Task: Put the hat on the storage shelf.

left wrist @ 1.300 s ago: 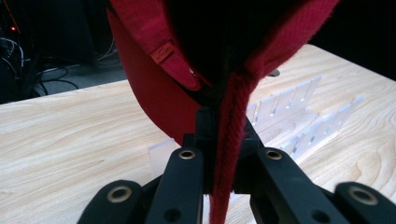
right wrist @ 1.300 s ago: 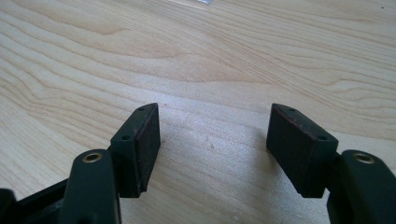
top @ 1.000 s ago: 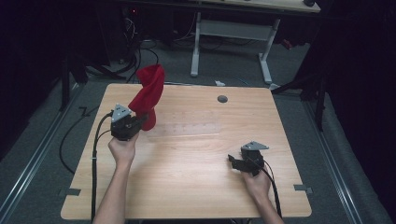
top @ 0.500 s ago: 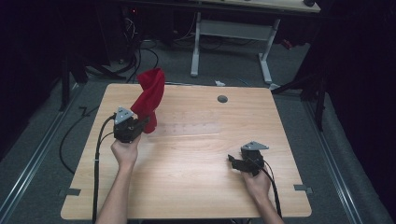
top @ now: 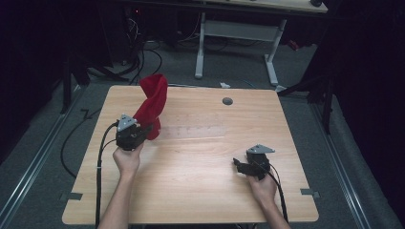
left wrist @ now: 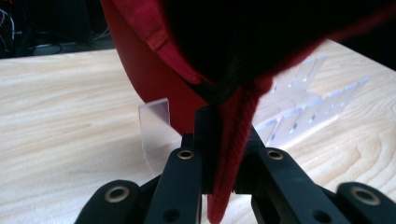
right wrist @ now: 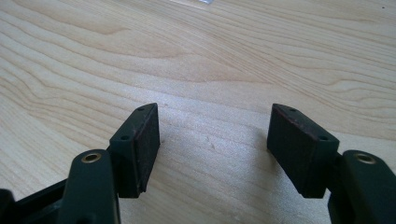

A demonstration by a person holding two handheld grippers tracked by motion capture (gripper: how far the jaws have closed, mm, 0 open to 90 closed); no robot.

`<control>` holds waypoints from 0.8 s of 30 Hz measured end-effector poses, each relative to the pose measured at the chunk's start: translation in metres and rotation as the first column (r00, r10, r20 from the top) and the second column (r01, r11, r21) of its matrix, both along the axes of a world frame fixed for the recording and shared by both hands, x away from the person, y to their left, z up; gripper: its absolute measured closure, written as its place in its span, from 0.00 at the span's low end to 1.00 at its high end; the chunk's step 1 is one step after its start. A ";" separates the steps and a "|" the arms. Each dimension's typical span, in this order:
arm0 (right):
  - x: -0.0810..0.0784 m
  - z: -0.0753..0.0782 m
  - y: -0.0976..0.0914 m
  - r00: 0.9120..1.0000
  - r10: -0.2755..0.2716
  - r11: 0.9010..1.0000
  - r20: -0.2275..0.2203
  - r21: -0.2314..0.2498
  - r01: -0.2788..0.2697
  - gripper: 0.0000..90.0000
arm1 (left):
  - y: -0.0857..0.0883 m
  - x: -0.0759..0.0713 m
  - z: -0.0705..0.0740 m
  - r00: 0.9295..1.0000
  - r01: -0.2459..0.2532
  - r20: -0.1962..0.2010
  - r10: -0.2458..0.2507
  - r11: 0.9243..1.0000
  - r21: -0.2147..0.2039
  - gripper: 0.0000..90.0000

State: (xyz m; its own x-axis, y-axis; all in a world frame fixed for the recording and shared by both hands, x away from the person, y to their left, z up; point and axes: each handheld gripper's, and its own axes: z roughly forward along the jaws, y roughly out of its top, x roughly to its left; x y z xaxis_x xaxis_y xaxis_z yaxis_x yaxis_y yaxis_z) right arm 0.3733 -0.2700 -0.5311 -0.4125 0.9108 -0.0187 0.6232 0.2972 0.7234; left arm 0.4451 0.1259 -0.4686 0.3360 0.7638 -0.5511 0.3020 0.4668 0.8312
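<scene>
A red cloth rises in a twisted column over the table's far left part. My left gripper is shut on its lower edge. In the left gripper view the red fabric hangs close in front, and a fold of it runs down between the closed jaws of the left gripper. A clear plastic rack lies flat on the wood just behind the cloth, faint as a rack from above. My right gripper rests low near the table's right front, open, with bare wood between the jaws of the right gripper.
The wooden table has a small round grommet near its far edge. Black cables trail off the left side. A white desk frame stands beyond the table on grey carpet.
My left gripper has drawn slightly toward the person with the red cloth still held. The right gripper has stayed put.
</scene>
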 end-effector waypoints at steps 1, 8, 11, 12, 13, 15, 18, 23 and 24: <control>0.000 0.000 0.000 1.000 0.001 1.000 0.001 -0.001 -0.001 0.39 | 0.000 -0.001 -0.001 1.000 0.001 -0.003 -0.001 1.000 0.001 0.93; 0.000 0.000 0.000 1.000 0.001 1.000 0.001 -0.001 -0.001 0.39 | 0.002 -0.006 -0.004 1.000 0.004 -0.023 -0.003 1.000 0.019 0.88; 0.000 0.000 0.000 1.000 0.000 1.000 0.001 -0.001 0.000 0.39 | 0.003 -0.008 -0.005 1.000 0.004 -0.031 -0.003 1.000 0.028 0.82; 0.000 0.000 0.000 1.000 0.001 1.000 0.001 -0.001 -0.001 0.39 | 0.003 -0.010 -0.005 1.000 0.002 -0.031 -0.001 1.000 0.032 0.79; 0.000 0.000 0.000 1.000 0.001 1.000 0.001 -0.001 -0.001 0.39 | 0.004 -0.011 -0.006 0.999 0.001 -0.034 0.001 0.999 0.032 0.76; 0.000 0.000 0.000 1.000 0.000 1.000 0.001 -0.001 0.000 0.39 | 0.004 -0.013 -0.005 0.999 0.003 -0.049 -0.001 0.999 0.040 0.69; 0.000 0.000 0.000 1.000 0.000 1.000 0.000 0.000 0.000 0.39 | 0.003 -0.017 -0.004 0.999 0.009 -0.047 -0.006 0.998 0.058 0.60; 0.000 0.000 0.000 1.000 -0.001 1.000 -0.001 0.001 0.001 0.39 | 0.005 -0.022 -0.004 0.999 -0.017 -0.048 0.019 0.999 0.046 0.51; 0.000 0.000 0.000 1.000 0.000 1.000 0.000 0.000 0.000 0.39 | 0.006 -0.022 -0.005 0.998 -0.022 -0.050 0.025 0.999 0.048 0.49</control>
